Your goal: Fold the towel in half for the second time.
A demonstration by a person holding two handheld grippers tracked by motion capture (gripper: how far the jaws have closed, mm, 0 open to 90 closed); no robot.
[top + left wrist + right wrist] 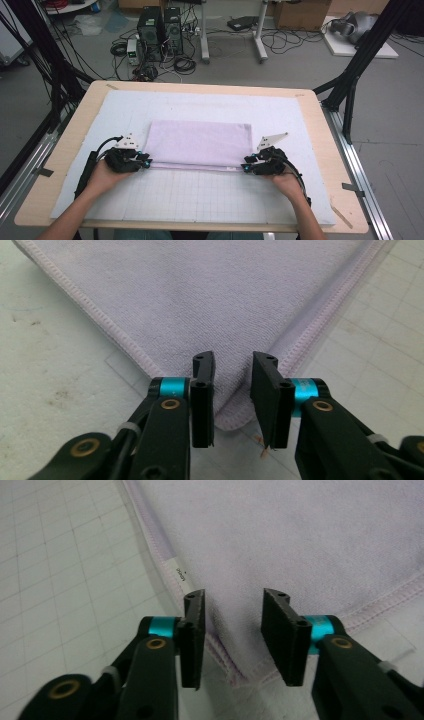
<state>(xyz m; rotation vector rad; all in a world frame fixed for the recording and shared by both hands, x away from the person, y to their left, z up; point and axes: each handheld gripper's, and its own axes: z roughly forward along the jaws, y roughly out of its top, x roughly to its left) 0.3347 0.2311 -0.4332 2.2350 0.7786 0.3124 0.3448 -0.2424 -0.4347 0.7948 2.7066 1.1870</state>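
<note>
Towel: your folded lilac towel lies mid-mat, long axis across the table, folded hem toward you.
Left gripper: jaws parted, straddling the near left corner, pads not yet pressing.
Right gripper: jaws parted around the near right corner, nothing clamped.
Nearer hand: neither; each corner lies straight ahead between its jaws.

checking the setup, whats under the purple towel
The lilac towel lies folded on a white gridded mat that covers the wooden table. Whatever sits beneath its middle is covered.
</note>
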